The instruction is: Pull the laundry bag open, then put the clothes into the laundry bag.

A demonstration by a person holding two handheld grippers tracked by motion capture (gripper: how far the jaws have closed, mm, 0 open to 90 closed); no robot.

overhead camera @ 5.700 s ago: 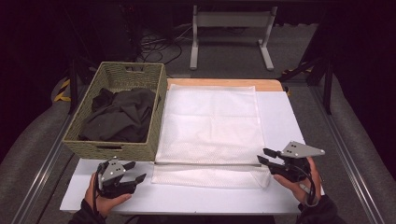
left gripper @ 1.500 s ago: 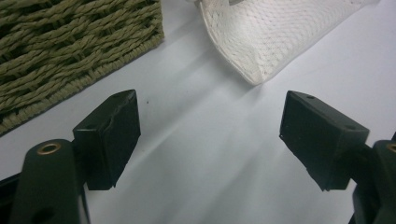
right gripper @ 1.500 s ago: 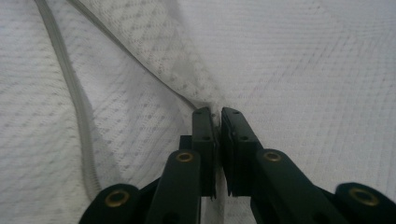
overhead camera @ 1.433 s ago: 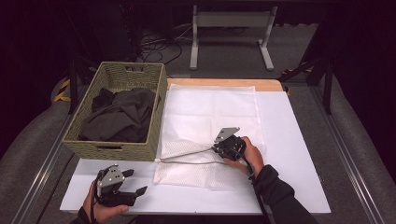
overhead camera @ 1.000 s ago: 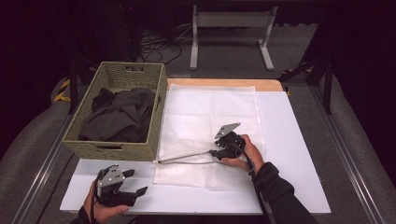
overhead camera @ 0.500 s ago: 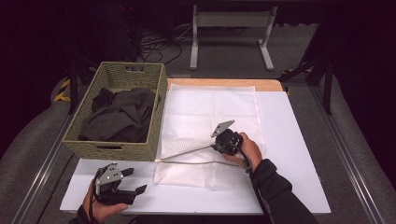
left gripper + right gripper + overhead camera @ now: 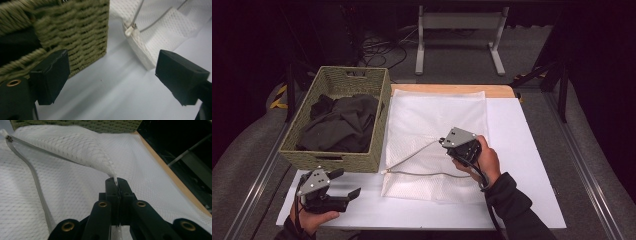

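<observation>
1 mesh bag, 1 wicker basket, 1 dark cloth pile, 2 tongs: left, right.

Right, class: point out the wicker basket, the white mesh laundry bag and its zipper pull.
wicker basket (image 7: 334, 159): high view, near wall.
white mesh laundry bag (image 7: 437, 112): high view, flat upper panel.
zipper pull (image 7: 129, 30): left gripper view, its white tab.

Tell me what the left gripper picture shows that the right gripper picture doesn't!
Left gripper view: the left tongs stand wide open with nothing between them, over the bare white table sheet, and the dark clothes show through the basket's handle hole. Right gripper view: the right tongs are shut on a pinched-up fold of the white mesh laundry bag, with the wooden table edge beyond. Both share the woven green basket, the mesh bag and its grey zipper strip.
</observation>
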